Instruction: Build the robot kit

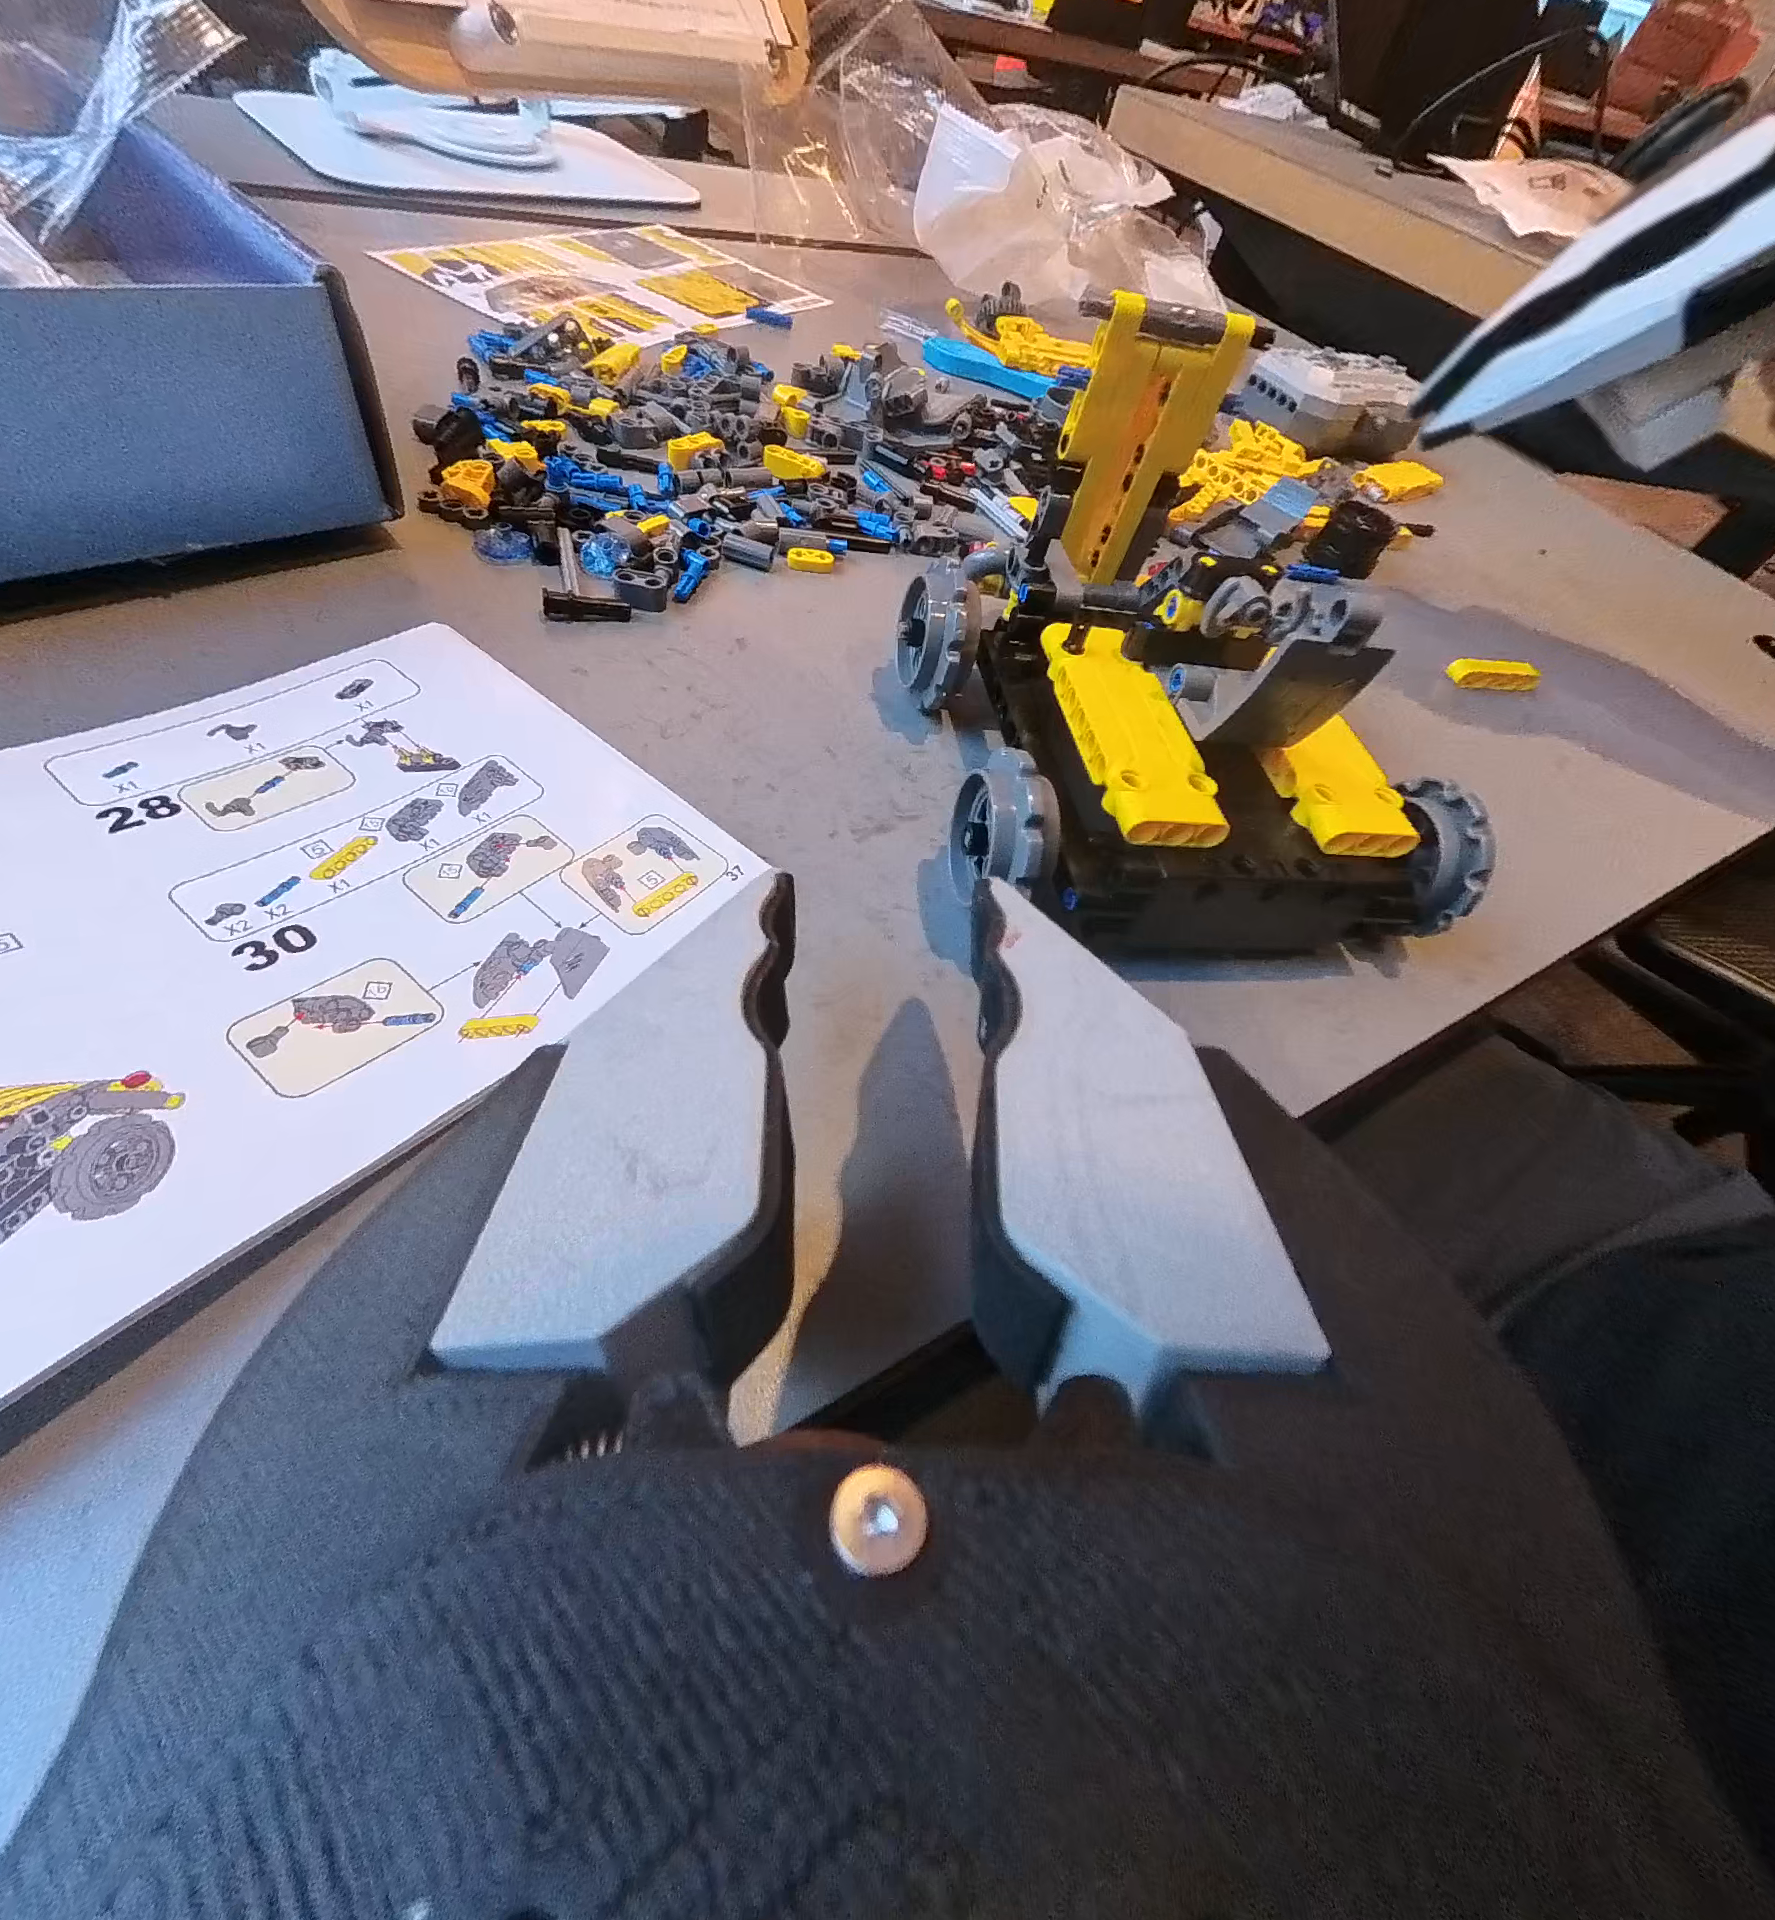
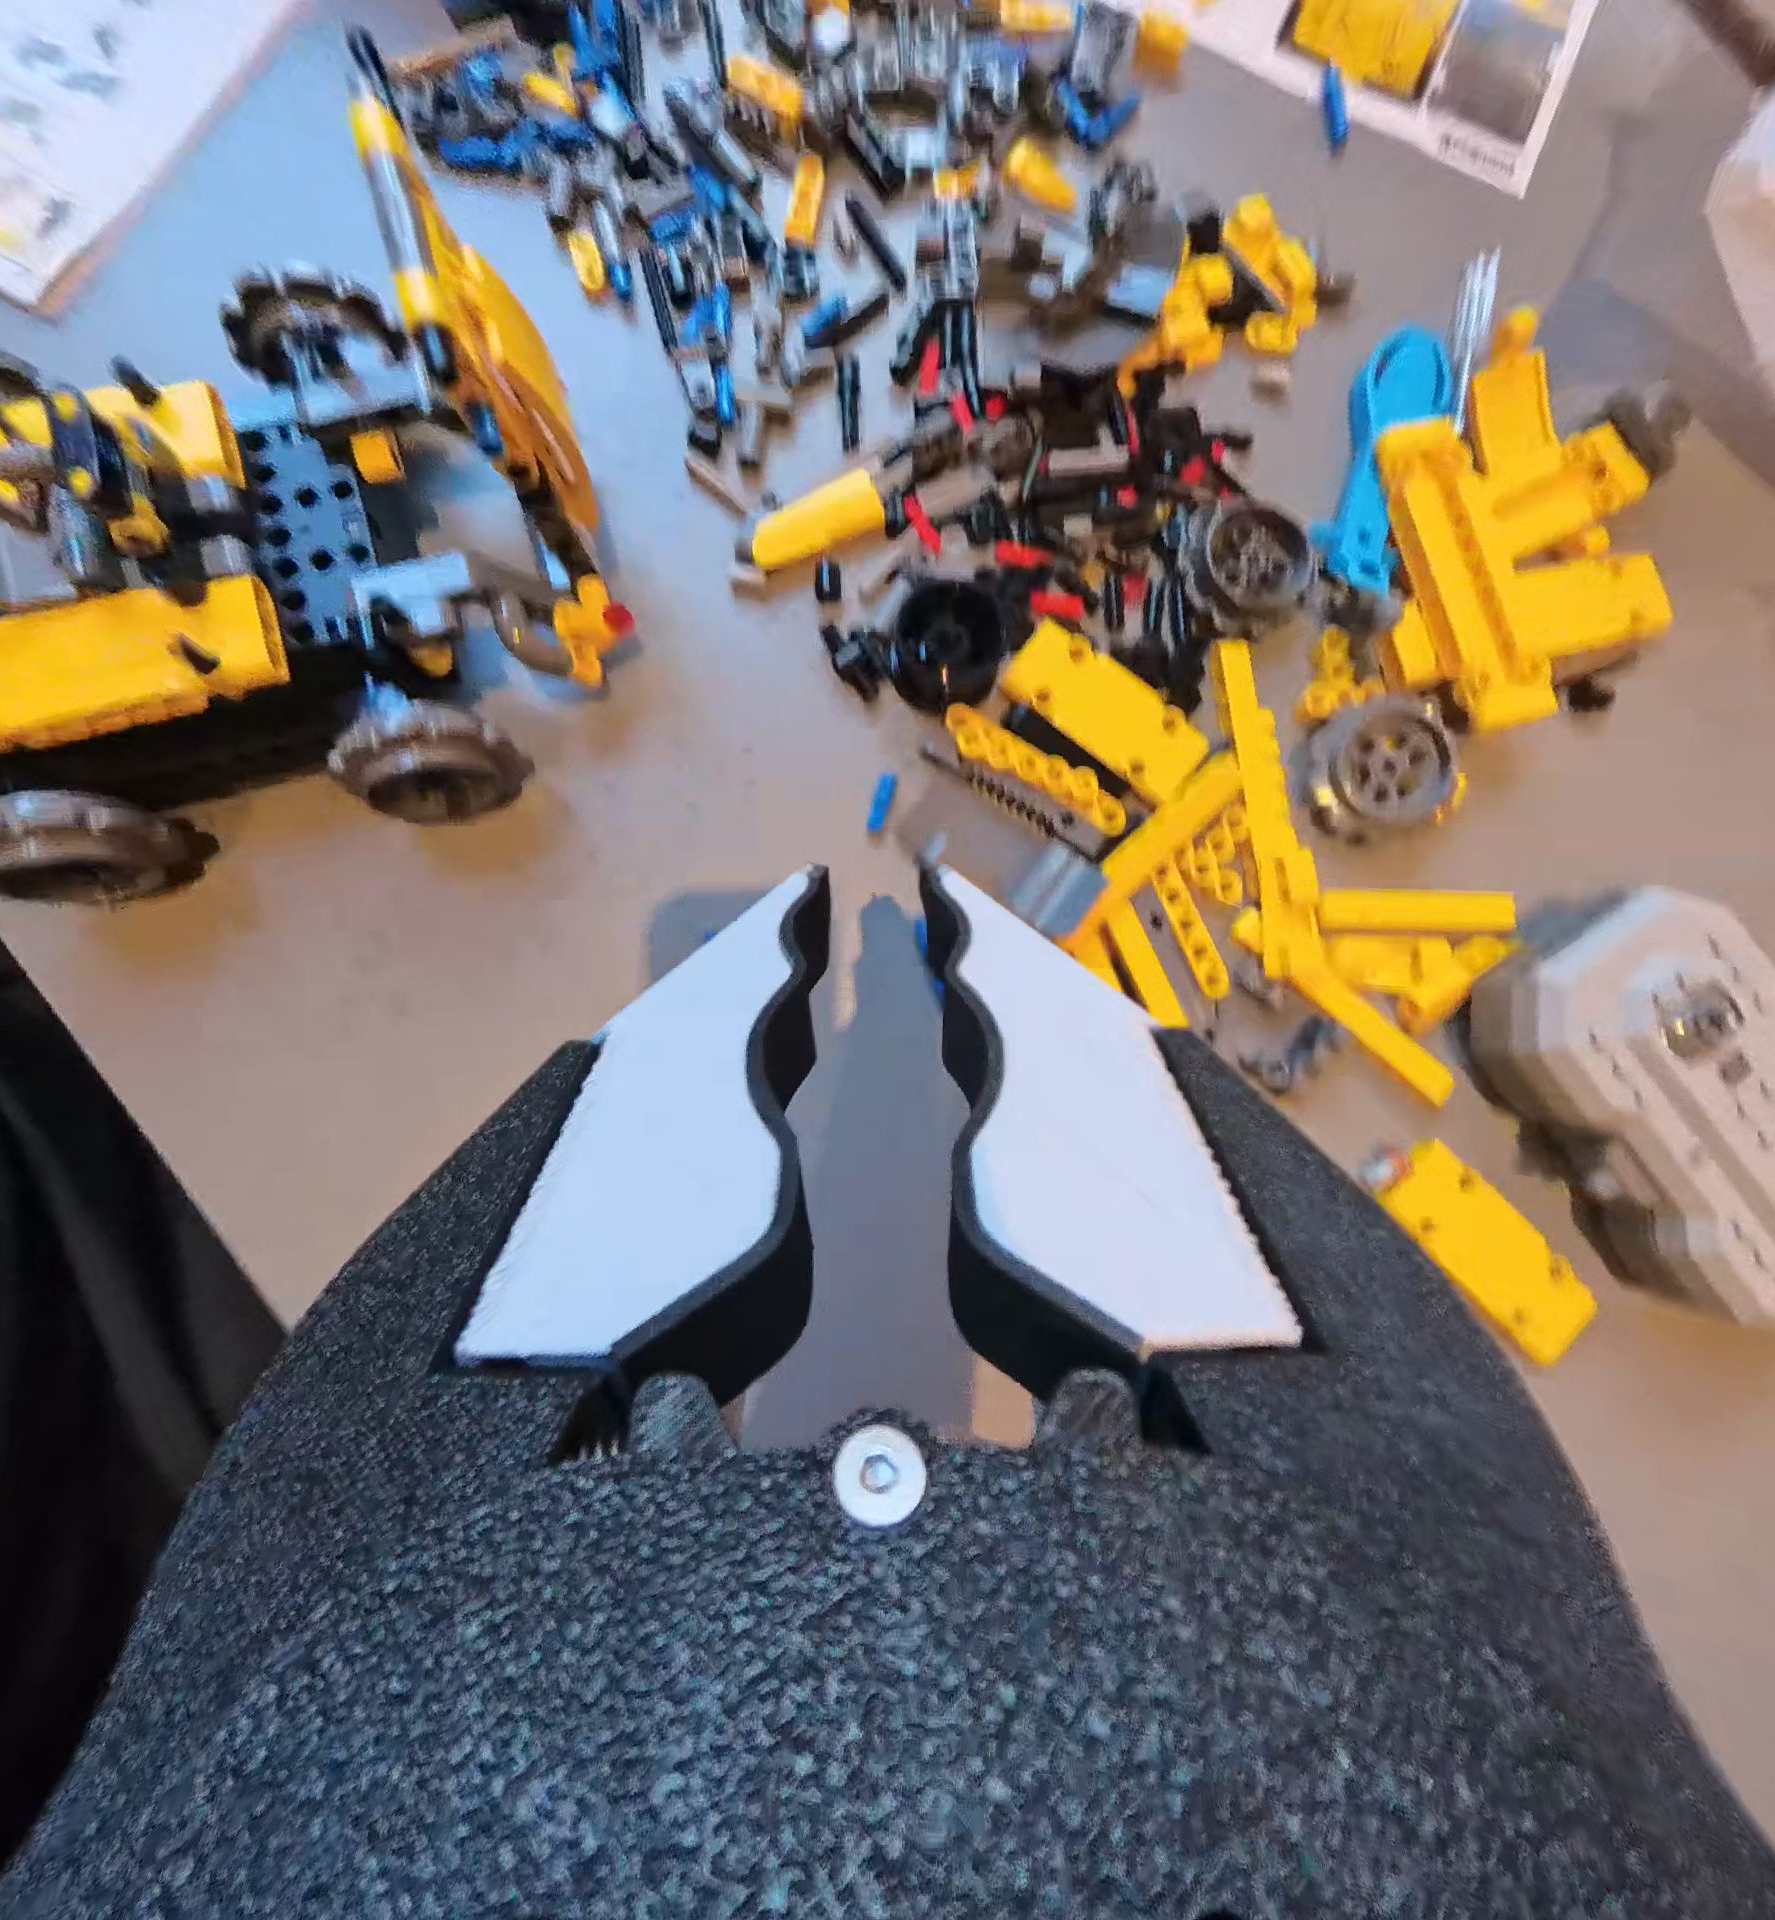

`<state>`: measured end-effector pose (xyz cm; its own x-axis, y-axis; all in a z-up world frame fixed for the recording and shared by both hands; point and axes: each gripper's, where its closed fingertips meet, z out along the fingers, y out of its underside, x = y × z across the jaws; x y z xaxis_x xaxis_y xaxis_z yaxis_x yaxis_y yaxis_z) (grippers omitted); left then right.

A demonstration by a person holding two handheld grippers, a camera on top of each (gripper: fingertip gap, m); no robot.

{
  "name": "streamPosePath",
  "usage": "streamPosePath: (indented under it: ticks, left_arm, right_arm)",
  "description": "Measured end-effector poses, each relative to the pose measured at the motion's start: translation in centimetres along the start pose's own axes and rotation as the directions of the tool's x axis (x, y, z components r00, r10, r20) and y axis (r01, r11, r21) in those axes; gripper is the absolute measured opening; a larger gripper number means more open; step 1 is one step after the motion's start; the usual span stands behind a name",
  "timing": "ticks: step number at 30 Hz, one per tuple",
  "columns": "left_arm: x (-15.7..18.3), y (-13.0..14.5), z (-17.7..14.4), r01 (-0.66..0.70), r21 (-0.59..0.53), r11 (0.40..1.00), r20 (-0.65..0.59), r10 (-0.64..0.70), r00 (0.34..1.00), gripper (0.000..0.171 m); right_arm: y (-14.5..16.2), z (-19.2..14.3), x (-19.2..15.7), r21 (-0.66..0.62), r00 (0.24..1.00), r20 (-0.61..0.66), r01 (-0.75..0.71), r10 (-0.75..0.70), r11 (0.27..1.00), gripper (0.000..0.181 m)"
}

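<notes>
Left wrist view: the left gripper (image 1: pixel 883 914) hovers empty, fingers parted, over the grey table (image 1: pixel 758 707).
A half-built yellow-and-black brick vehicle (image 1: pixel 1184 748) stands just beyond to the right; a white instruction booklet (image 1: pixel 270 935) lies left.

Right wrist view: the right gripper (image 2: pixel 875 883), slightly parted and empty, hangs above the table near loose yellow plastic beams (image 2: pixel 1267 883), the vehicle far left.

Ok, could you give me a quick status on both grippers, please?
Left gripper open, empty, beside half-built vehicle. Right gripper open, empty, above table near loose parts.

Left gripper (image 1: pixel 883 914) parted, beside yellow model (image 1: pixel 1174 727)
</notes>
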<state>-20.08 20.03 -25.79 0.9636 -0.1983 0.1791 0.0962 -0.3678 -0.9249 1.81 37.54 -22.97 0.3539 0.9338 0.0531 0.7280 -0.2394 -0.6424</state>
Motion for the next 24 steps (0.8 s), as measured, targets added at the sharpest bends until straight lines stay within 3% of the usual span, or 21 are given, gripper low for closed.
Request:
streamPosePath:
  ticks: [4, 8, 13, 15, 20, 24]
  left_arm:
    - [0.0, 0.1, -0.1, -0.01, -0.005, 1.0, 0.006, 0.01, 1.0, 0.031]
    - [0.3, -0.1, -0.3, -0.023, -0.006, 1.0, -0.01, 0.023, 1.0, 0.033]
    - [-0.4, -2.1, -0.3, 0.0, -0.007, 1.0, -0.023, -0.001, 1.0, 0.044]
    - [-0.8, -2.8, 0.2, -0.038, -0.065, 0.997, -0.035, 0.036, 0.999, 0.048]
    - [-2.5, -6.8, 3.9, -0.225, -0.172, 0.959, -0.078, 0.214, 0.974, 0.035]
    - [-4.6, -8.5, 9.7, -0.355, -0.362, 0.862, -0.157, 0.319, 0.935, 0.033]
  right_arm:
    - [-2.5, 2.1, -0.8, 0.092, 0.999, 0.034, -0.025, 0.022, 0.995, 0.017]
    - [-3.9, 2.9, 1.3, 0.161, 0.997, -0.08, 0.0, 0.013, 0.987, 0.019]
    - [-5.4, 2.7, 4.0, 0.299, 0.99, -0.118, -0.038, 0.076, 0.953, 0.037]
    - [-5.6, 2.7, 4.8, 0.338, 0.989, -0.111, -0.05, 0.093, 0.94, 0.042]
    - [-6.5, 3.4, 6.4, 0.383, 0.988, -0.152, 0.034, 0.027, 0.923, 0.043]
    - [-7.4, 3.5, 7.1, 0.419, 0.983, -0.186, 0.088, -0.01, 0.904, 0.043]
